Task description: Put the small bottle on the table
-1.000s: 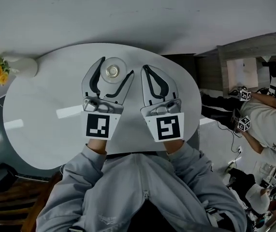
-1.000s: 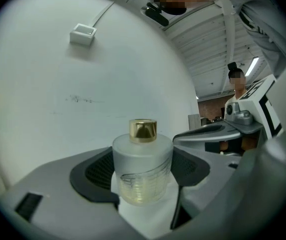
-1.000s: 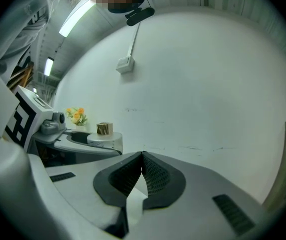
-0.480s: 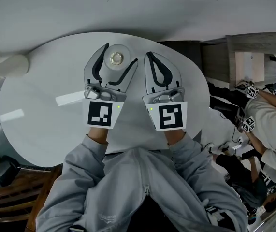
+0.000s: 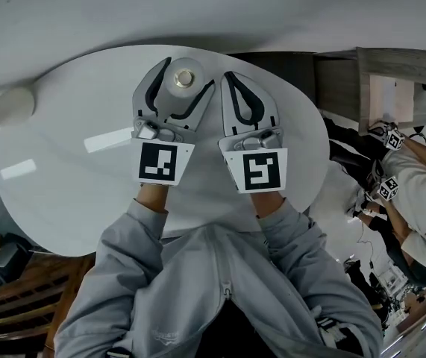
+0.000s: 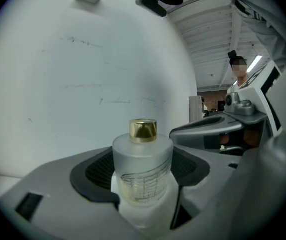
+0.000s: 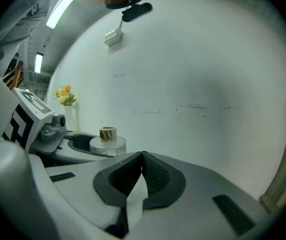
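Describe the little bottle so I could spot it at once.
Find the round white table, then the left gripper over its far side. Between its fingers sits the small bottle, squat and cylindrical. Its frosted glass and shiny gold cap set it apart from the white vase at the table's left edge.

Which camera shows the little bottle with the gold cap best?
The left gripper view: the small bottle fills the middle, frosted body and gold cap, between the jaws. The head view shows only its top; the right gripper view shows it small.
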Action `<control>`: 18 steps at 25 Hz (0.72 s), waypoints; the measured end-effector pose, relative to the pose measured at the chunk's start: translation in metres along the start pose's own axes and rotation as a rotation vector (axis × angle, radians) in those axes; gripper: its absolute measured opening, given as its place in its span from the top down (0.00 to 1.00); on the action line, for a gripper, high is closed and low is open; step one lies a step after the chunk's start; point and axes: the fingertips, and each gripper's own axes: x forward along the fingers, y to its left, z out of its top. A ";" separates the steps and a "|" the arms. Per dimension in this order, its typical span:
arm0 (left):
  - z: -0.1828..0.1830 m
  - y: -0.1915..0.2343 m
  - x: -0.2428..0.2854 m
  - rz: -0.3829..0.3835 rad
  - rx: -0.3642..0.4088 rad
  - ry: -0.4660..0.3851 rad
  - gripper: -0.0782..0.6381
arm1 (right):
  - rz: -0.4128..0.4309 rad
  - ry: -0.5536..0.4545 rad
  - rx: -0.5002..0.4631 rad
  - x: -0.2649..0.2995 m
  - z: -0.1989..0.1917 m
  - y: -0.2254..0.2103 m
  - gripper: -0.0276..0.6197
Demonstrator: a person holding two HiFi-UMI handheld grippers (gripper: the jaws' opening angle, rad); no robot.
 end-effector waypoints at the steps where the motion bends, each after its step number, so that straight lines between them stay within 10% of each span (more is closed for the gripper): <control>1: -0.003 0.000 0.003 -0.003 0.005 0.009 0.43 | 0.001 0.007 0.002 0.002 -0.003 -0.001 0.92; 18: -0.032 0.004 0.025 -0.014 -0.074 0.163 0.43 | 0.018 0.069 0.023 0.023 -0.029 -0.006 0.92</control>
